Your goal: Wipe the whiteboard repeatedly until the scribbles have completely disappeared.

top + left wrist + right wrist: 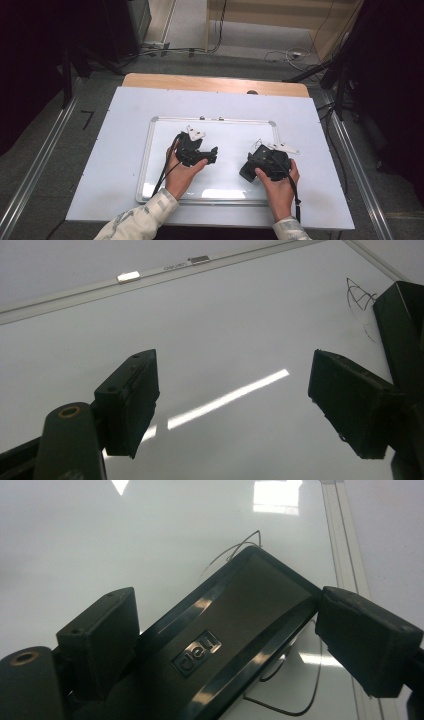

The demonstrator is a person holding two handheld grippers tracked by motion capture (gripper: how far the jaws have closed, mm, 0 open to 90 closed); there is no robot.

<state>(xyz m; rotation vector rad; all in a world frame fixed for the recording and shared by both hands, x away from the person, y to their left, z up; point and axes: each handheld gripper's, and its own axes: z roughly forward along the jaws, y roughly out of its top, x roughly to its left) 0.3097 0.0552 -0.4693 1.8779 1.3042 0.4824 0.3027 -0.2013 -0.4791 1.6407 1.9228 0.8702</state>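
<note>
My right gripper (225, 645) apparently clamps the eraser (235, 625); left gripper (232, 405) jaws apart, empty. Next: wipe the pen marks (235, 547) off the whiteboard (165, 150).

We are looking down from above the worktop (115, 150); each claw camera is skimming the whiteboard (225, 132) closely, all three views sharing its glossy surface.

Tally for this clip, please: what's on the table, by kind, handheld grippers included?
Whiteboard: 1
Black eraser: 1, between the right gripper's jaws
Grippers: 2, the left gripper and the right gripper
Total: 4
</note>
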